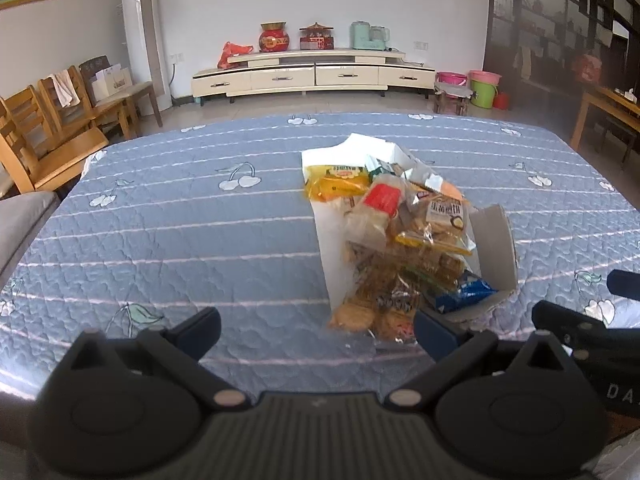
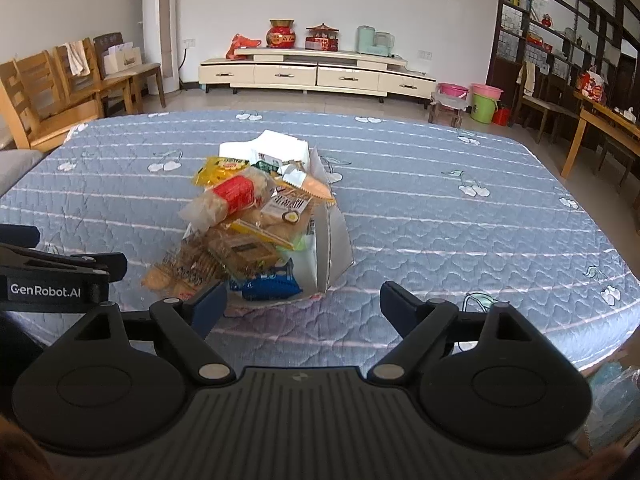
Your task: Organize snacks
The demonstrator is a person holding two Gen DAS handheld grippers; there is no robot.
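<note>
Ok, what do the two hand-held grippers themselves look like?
Both are matte black plastic: a ribbed central body, two rounded disc housings, linkage arms with silver pivot pins, and dark blue fingers. The left hand-held gripper carries white GenRobot.AI lettering on its side, legible in the right wrist view. The right hand-held gripper matches.

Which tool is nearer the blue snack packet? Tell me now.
Right. The right tool sits open just in front of the blue snack packet, its left finger almost at it. The left tool, also open, lies further to the packet's left, behind the cracker bag.
</note>
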